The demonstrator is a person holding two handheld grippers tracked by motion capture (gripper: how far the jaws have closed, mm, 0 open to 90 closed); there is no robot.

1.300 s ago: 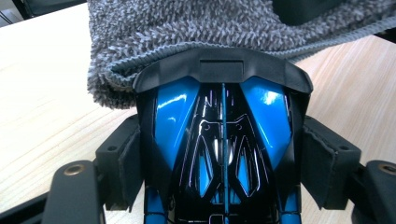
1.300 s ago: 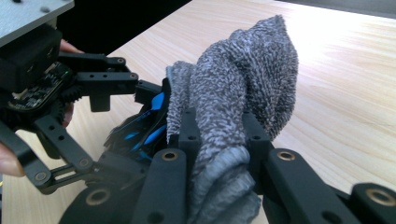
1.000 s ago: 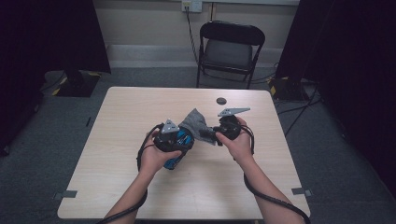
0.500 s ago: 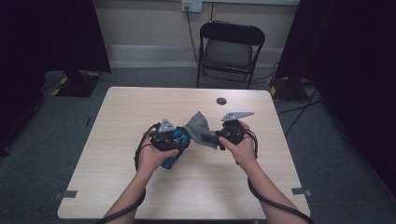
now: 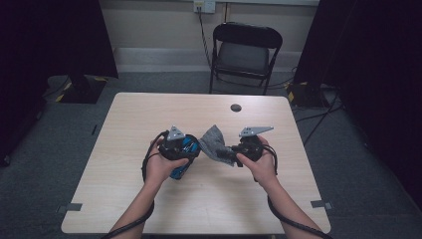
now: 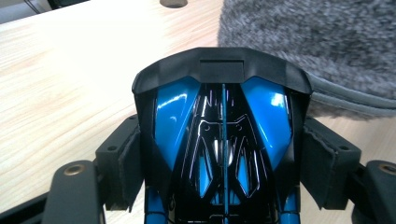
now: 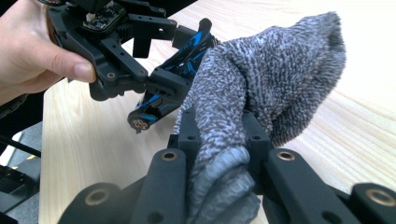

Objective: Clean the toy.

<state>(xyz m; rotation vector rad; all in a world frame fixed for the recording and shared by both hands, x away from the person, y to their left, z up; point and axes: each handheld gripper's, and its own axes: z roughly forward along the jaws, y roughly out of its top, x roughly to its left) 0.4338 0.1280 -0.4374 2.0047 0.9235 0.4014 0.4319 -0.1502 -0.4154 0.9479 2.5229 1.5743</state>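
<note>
Along the near edge of the tabletop (image 5: pixel 114 199) the wood is bare, and both forearms come in over it from below. More bare wood lies toward the left and right edges and both near corners. The two hands meet about midway between the near and far edges, close to the centre line.

The left hand-held gripper (image 5: pixel 180 148) is clamped on a black and blue toy car (image 6: pixel 223 135); in the left gripper view the pads press against the car's two sides, its nose pointing away toward the cloth. The left hand (image 5: pixel 161 167) wraps the gripper from behind.

The right hand-held gripper (image 5: pixel 234 152) is closed on a grey cloth (image 5: pixel 214 142), a bunched fold pinched between its jaws in the right gripper view. The right hand (image 5: pixel 259 164) grips it from the side, the gripper pointing left. The cloth hangs between the two grippers, touching the car.

Beyond them the tabletop is open up to a small dark disc (image 5: pixel 236 107) near the far edge. A folding chair (image 5: pixel 244 50) stands behind that edge.
</note>
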